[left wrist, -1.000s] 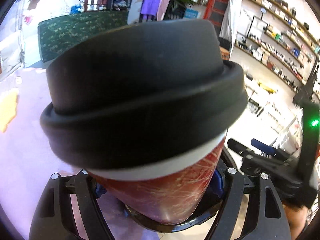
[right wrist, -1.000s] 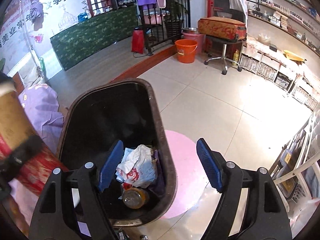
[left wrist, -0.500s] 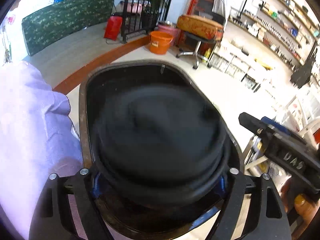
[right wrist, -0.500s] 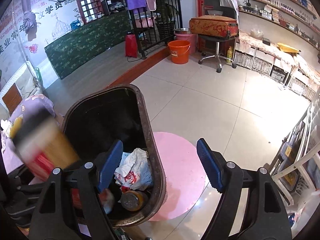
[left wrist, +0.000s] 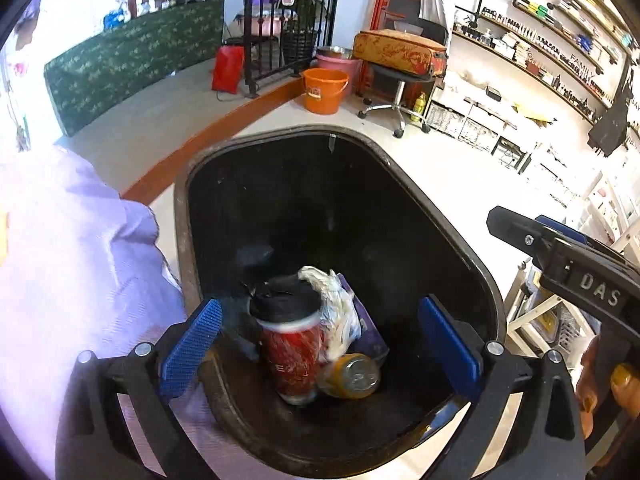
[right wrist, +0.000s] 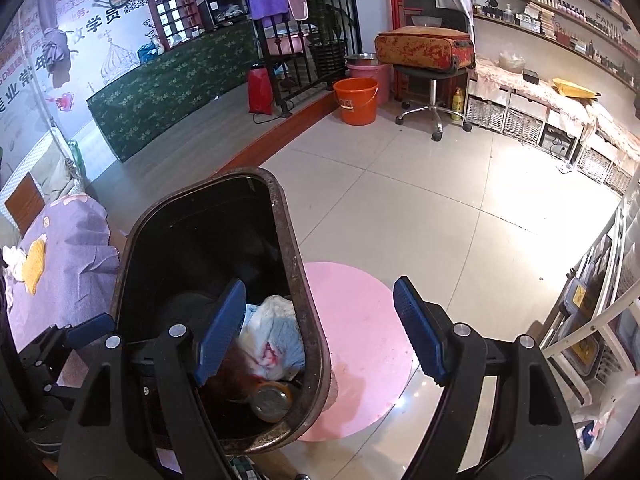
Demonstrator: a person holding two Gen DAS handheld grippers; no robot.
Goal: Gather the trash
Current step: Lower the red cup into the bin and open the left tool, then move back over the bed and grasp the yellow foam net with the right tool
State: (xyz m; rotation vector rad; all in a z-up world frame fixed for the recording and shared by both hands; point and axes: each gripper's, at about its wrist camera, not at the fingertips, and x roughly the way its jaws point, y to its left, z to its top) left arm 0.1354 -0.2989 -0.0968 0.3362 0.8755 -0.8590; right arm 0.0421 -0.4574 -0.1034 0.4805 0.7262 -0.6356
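1. The red paper cup with a black lid sits inside the black trash bin, slightly blurred, right beside a crumpled plastic bag and a yellow can.
2. Left gripper hangs over the bin's mouth, fingers spreading wider, nothing pinched between them.
3. Right gripper is spread too, empty, straddling the bin's rim above a pink round mat.
4. Purple bedding lies left of the bin; an orange bucket stands well off on the tiled floor.
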